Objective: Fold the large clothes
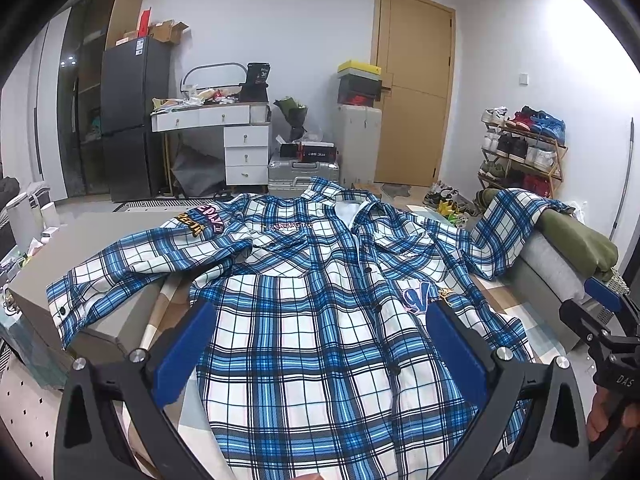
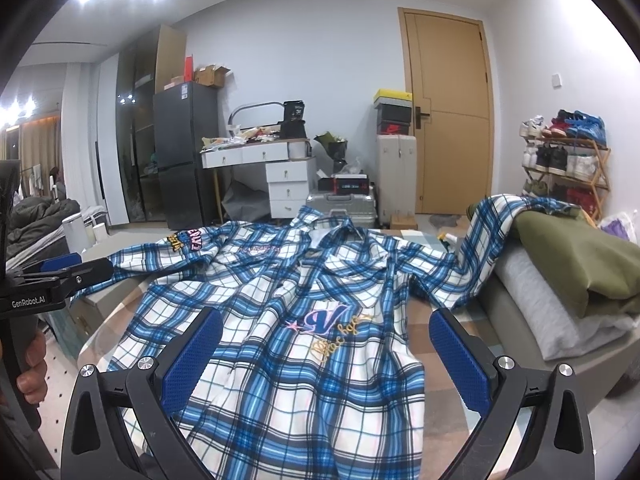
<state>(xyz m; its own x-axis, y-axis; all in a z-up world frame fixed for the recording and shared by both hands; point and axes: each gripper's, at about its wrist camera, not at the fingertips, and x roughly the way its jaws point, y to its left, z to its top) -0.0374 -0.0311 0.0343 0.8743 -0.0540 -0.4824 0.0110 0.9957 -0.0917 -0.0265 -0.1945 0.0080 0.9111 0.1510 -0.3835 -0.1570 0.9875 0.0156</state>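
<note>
Left claw [image 1: 320, 344] jaws spread wide, empty. Right claw [image 2: 326, 354] likewise spread, empty, level beside left.

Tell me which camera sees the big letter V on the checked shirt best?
The right wrist view. There the V patch lies in full sight between the open fingers, with gold stitched writing under it. In the left wrist view the V patch is partly hidden behind a blue finger of the left hand-held gripper.
</note>
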